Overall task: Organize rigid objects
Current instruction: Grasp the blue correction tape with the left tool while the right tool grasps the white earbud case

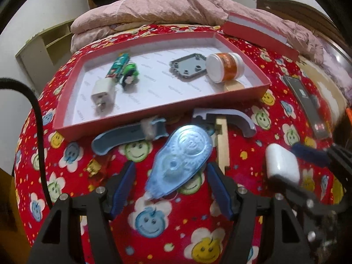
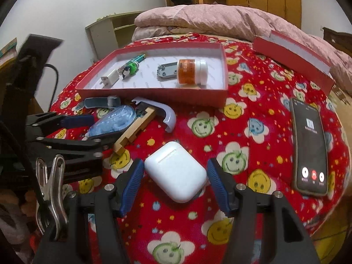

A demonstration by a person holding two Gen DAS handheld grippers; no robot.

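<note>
A clear blue correction-tape dispenser lies on the red flowered bedspread. My left gripper stands open around it, with a gap at the left pad. A white earbud case lies nearer the front, and my right gripper is open around it with narrow gaps on both sides. Behind them sits a shallow red tray holding a white charger plug, a green tube, a green toy, a grey plate and an orange jar.
Two grey-blue curved pieces and a wooden block lie just in front of the tray. A phone with its screen lit lies at the right. The red box lid and a pink quilt are behind.
</note>
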